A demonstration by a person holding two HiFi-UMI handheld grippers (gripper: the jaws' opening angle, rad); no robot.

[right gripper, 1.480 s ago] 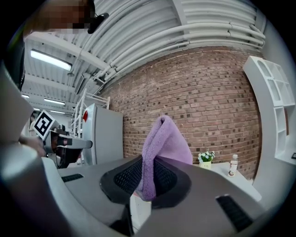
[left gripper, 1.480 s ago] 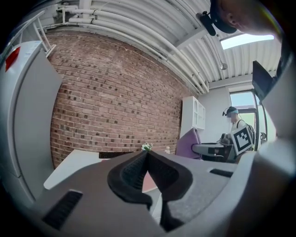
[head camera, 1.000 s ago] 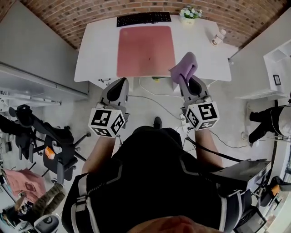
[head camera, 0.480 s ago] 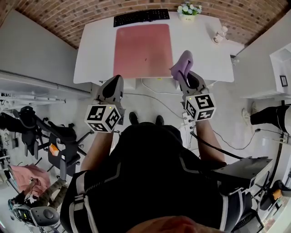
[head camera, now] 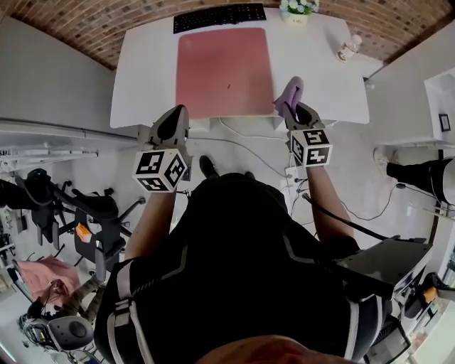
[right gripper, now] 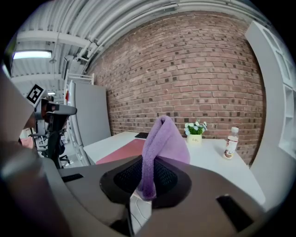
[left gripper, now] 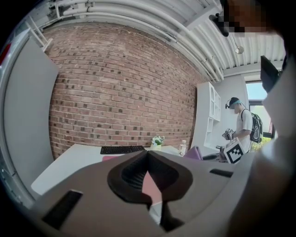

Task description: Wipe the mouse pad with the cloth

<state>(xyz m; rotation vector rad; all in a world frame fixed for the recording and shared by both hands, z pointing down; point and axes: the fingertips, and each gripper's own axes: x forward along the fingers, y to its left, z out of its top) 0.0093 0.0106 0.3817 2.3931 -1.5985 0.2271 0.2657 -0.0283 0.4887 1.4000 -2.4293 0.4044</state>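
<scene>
mouse pad (head camera: 224, 71): pink, large, lay flat mid tabletop (head camera: 142, 78), ran from the keyboard to the near edge.
tabletop: white, against a brick wall.
left gripper (left gripper: 148, 153): jaws pressed together, nothing between them; was held at the tabletop's near edge, by the mouse pad's near-left corner.
right gripper (right gripper: 149, 183): jaws clamped on the lower end of the cloth (right gripper: 159, 143); was held at the near edge, by the mouse pad's near-right corner.
cloth: purple, folded, stood up out of the right jaws; in the head view it showed over the tabletop just right of the mouse pad, could not tell if it touched.
keyboard (head camera: 219, 17): black, along the far edge, just beyond the mouse pad.
flower pot (head camera: 298, 8): far edge, right of the keyboard.
bottle (head camera: 348, 48): upright, near the far-right corner.
other person (left gripper: 243, 127): stood off to the right in the left gripper view, away from the table.
</scene>
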